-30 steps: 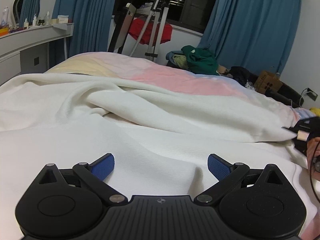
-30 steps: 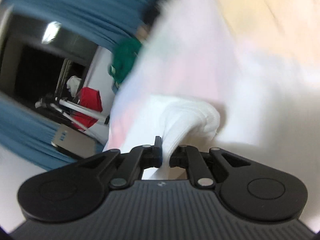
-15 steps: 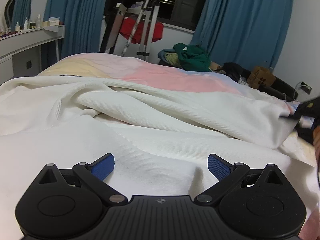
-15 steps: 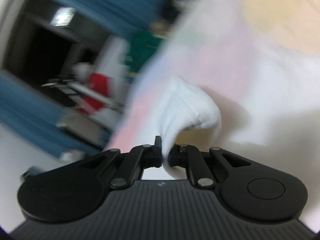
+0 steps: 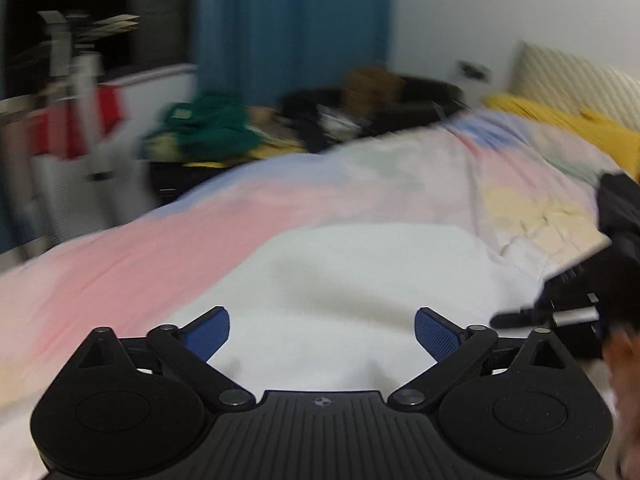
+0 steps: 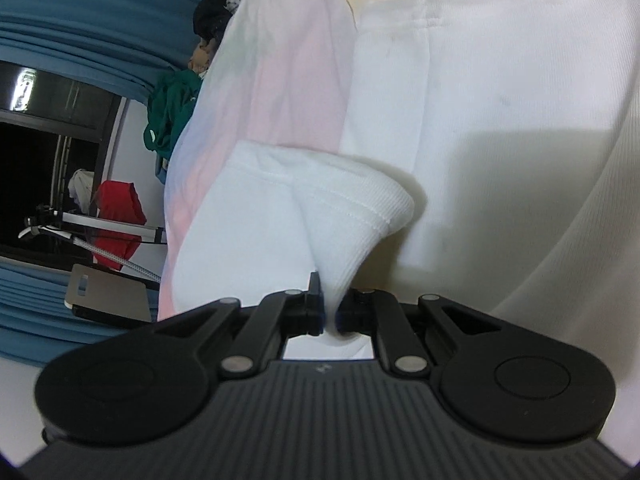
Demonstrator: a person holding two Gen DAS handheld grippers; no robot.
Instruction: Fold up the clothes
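A white ribbed-knit garment (image 5: 360,280) lies spread on the bed. My left gripper (image 5: 322,334) is open and empty, low over the white cloth, its blue pads (image 5: 208,334) wide apart. My right gripper (image 6: 330,312) is shut on a ribbed cuff of the white garment (image 6: 352,208) and holds it lifted over the rest of the cloth (image 6: 500,100). The right gripper also shows at the right edge of the left wrist view (image 5: 568,312). The left wrist view is blurred.
The bed has a pastel pink, blue and yellow cover (image 5: 160,240). A yellow pillow (image 5: 560,124) lies at the headboard. Green clothes (image 5: 208,128) and dark items pile beyond the bed. Blue curtains (image 5: 292,24) and a rack with red cloth (image 6: 118,216) stand behind.
The left gripper has swung to the right, now facing the head of the bed, still open. The right gripper kept hold of the cuff and carried it over the garment body.
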